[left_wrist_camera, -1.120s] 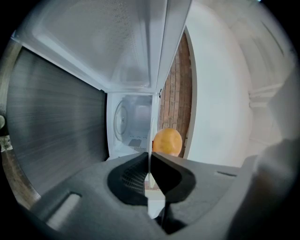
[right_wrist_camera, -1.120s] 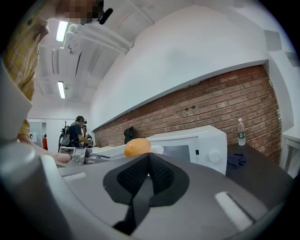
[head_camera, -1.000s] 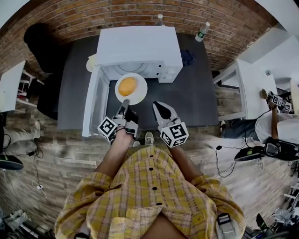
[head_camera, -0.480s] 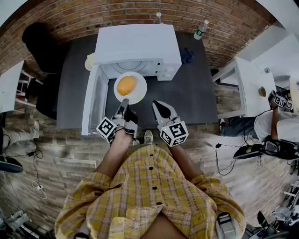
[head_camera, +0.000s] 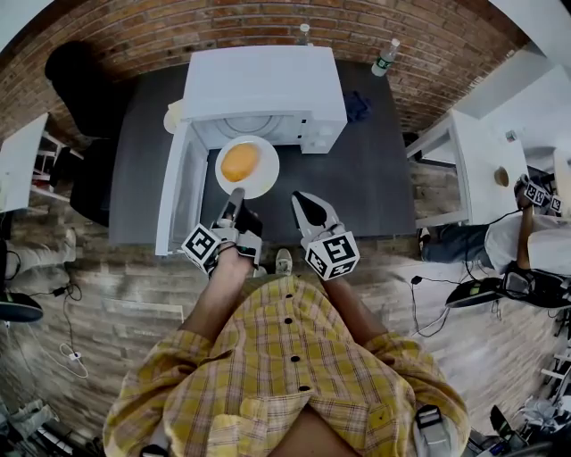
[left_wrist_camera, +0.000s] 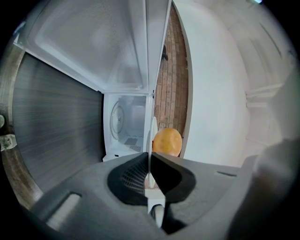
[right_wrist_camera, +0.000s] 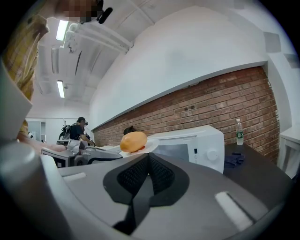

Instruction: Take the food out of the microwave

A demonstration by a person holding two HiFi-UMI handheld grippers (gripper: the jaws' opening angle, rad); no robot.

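This looks like a shared lab or workroom, not a home kitchen. Ahead of the left hand-held gripper (head_camera: 235, 195) and the right hand-held gripper (head_camera: 305, 203), a white microwave (head_camera: 263, 89) stands on a dark counter (head_camera: 375, 187) against a bare brick wall (head_camera: 268, 27). A water bottle (head_camera: 386, 58) stands near the wall. The floor (head_camera: 116, 286) is wood plank, and loose cables (head_camera: 70, 344) trail over it behind and to the left of the left hand-held gripper. Well to the right of the right hand-held gripper stands a white desk (head_camera: 477, 170). Beside it another person (head_camera: 535, 241) holds marker cubes (head_camera: 533, 193). The right gripper view shows strip lights (right_wrist_camera: 61, 30) on a white ceiling (right_wrist_camera: 140, 18) and more people (right_wrist_camera: 77, 129) at work far off to its left.
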